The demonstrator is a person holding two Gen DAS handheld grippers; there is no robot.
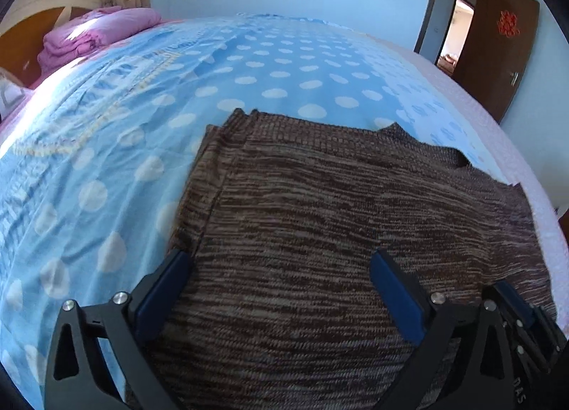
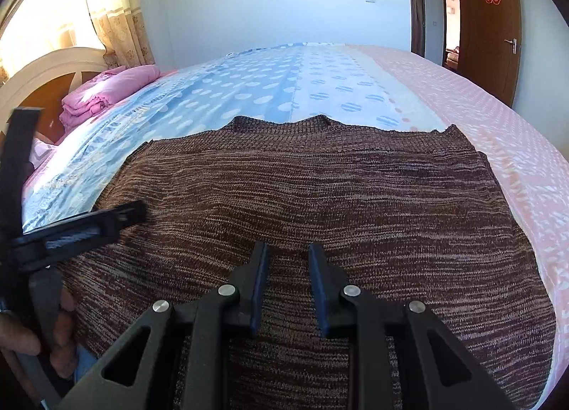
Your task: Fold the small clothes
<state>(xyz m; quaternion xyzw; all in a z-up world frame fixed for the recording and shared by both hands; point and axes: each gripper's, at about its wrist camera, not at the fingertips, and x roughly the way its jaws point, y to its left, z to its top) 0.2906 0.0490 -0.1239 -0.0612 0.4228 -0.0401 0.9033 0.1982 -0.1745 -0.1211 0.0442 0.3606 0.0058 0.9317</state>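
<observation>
While my left gripper (image 1: 281,267) stands spread wide with nothing between its pads, it hovers over the near left part of the brown knit sweater (image 1: 355,214), which lies flat on the bed (image 1: 106,161). My right gripper (image 2: 287,267) is narrowed but not pinching; only a bare gap shows between its pads, above the sweater's middle. I judge the wide stance suits taking the left edge for a fold. The collar (image 2: 313,121) points away from me and the left side looks already doubled at its far corner. Open polka-dot sheet stretches left and beyond; a pink blanket stack (image 2: 106,89) sits well apart near the headboard.
</observation>
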